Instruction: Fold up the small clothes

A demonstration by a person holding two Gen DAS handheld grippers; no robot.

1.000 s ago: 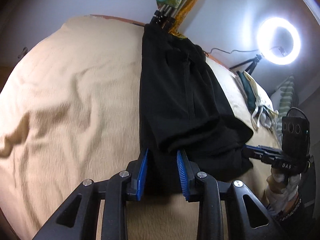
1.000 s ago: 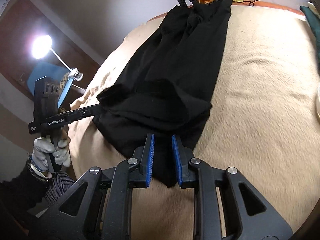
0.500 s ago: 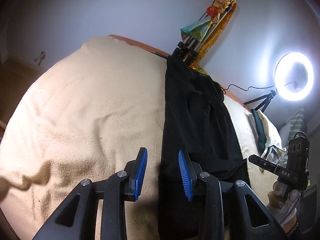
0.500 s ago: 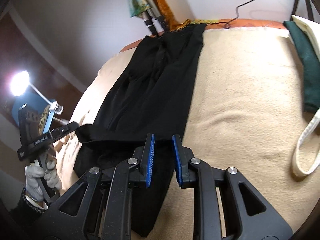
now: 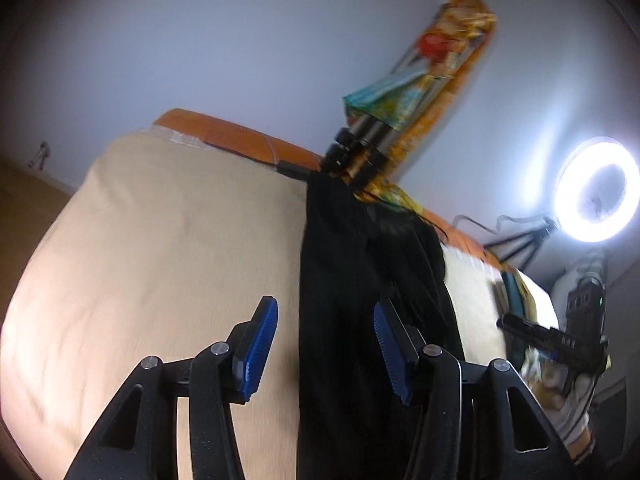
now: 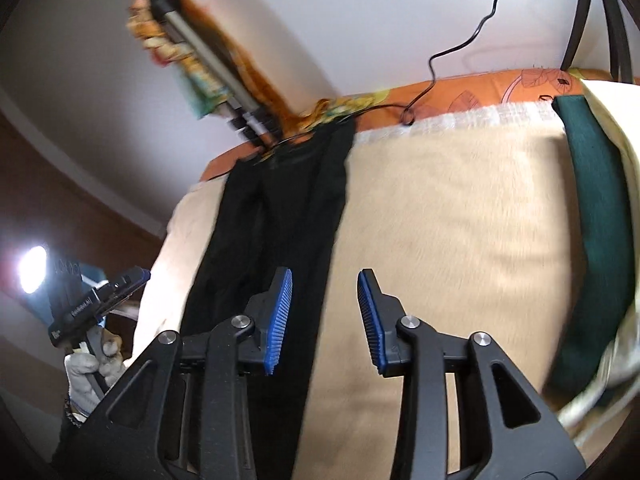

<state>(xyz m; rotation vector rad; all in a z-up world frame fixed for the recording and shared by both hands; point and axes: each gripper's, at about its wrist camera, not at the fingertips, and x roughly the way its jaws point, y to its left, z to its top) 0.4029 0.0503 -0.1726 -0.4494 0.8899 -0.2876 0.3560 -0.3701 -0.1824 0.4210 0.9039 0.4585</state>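
Black garment (image 5: 360,320) laid lengthwise toward the blanket's (image 5: 160,260) far edge, left gripper (image 5: 325,346) held spread over its near end — right gripper (image 6: 323,320) likewise spread, nothing pinched.

A beige blanketed bed (image 6: 460,208) carries a long black garment (image 6: 280,208) and a green cloth (image 6: 596,216)

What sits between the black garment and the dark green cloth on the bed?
Only bare beige blanket. The right wrist view shows that stretch between the black garment and the dark green cloth with nothing lying on it.
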